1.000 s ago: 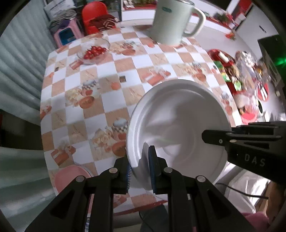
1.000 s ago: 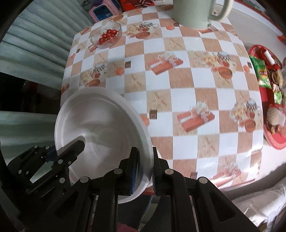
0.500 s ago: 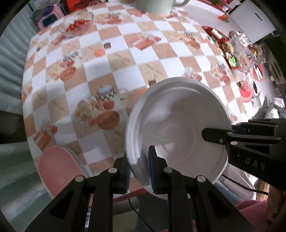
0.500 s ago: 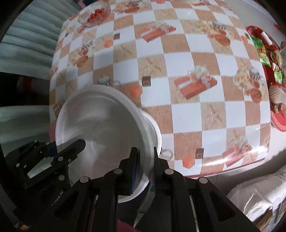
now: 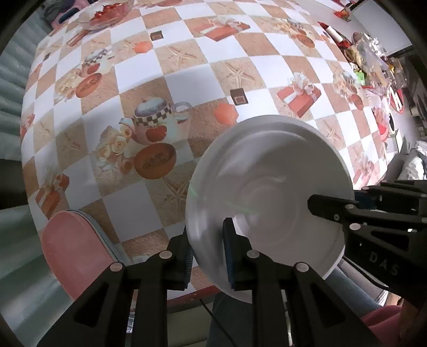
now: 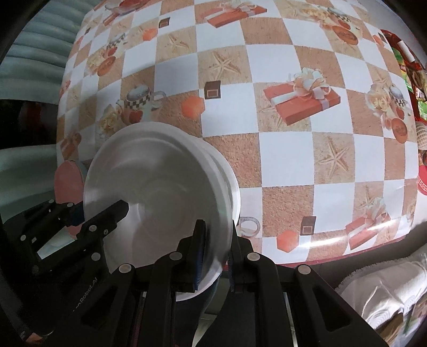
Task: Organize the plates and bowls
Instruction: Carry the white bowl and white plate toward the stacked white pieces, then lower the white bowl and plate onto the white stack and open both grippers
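White plate held from both sides above the near edge of the table; a second white rim shows under and behind it in the right wrist view, so likely another plate or bowl below, and I can't tell if they touch. Left gripper has its jaws around the plate's near-left rim and is starting to open; the blue pads look close to the rim, but contact is hard to confirm through motion blur. Right gripper is clamped nearly closed on the opposite rim, with the plate edge between its pads. Each gripper also appears in the other's view, partly cut by the frame edge. The plate surface is blurred and streaky.

Tablecloth is checked orange and white with teapot, gift box and starfish prints. A glass bowl of red fruit is at the far edge, cropped. A red tray of snacks sits far right, small and cluttered, contents unclear. A pink chair seat is beside the table, lower left. White cloth lies lower right, off the table.
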Demonstrator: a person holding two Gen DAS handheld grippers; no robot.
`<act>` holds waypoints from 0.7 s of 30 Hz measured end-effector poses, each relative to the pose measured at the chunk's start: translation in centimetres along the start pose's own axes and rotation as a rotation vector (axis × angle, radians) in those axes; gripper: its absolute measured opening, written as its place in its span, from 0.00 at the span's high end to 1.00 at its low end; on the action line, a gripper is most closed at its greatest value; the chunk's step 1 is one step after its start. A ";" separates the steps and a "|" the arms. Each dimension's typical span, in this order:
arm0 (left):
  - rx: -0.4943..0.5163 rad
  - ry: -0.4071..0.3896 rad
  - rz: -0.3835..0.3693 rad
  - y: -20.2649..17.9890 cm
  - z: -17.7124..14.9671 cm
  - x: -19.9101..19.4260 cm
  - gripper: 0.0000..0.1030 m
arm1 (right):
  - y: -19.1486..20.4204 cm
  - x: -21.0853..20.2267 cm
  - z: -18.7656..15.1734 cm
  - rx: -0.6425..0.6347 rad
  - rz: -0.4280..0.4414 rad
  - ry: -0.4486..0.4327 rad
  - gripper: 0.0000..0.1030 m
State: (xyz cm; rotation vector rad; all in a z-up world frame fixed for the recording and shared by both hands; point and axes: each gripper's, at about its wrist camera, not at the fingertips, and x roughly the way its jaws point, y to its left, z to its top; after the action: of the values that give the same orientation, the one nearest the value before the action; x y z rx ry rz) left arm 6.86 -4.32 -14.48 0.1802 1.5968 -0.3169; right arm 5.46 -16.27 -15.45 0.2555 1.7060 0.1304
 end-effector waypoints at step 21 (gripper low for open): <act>-0.078 -0.020 -0.036 1.6 -0.8 -1.4 0.00 | -2.6 -2.5 0.6 0.018 0.005 0.005 0.00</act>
State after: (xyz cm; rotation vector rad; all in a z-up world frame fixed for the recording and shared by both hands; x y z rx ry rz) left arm 6.66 -2.48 -13.19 0.0880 1.5915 -0.2834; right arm 6.13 -19.47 -13.76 0.2726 1.7126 0.1193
